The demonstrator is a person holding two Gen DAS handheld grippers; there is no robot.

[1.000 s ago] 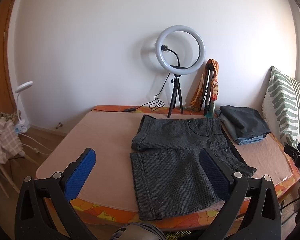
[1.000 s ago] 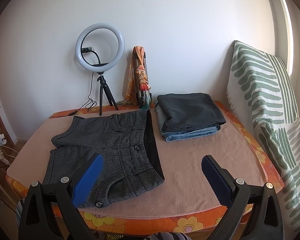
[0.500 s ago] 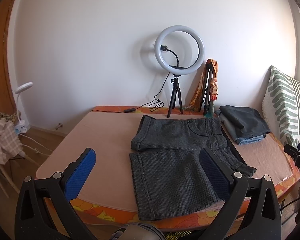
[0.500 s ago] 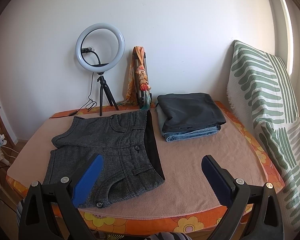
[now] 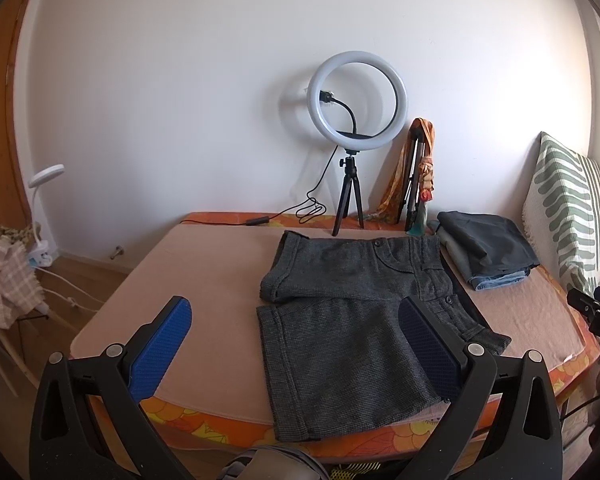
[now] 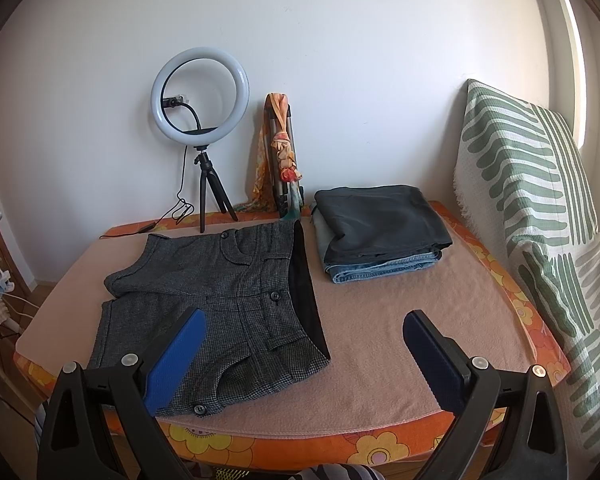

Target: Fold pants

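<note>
Grey tweed shorts lie spread flat on the pink blanket, legs pointing left, waistband to the right; they also show in the right wrist view. My left gripper is open and empty, held off the near edge in front of the near leg. My right gripper is open and empty, held off the near edge by the waistband's near corner. Neither touches the cloth.
A stack of folded dark trousers and jeans lies at the back right. A ring light on a tripod and a folded tripod with an orange scarf stand at the back. A striped cushion leans at right. The pink blanket covers the table.
</note>
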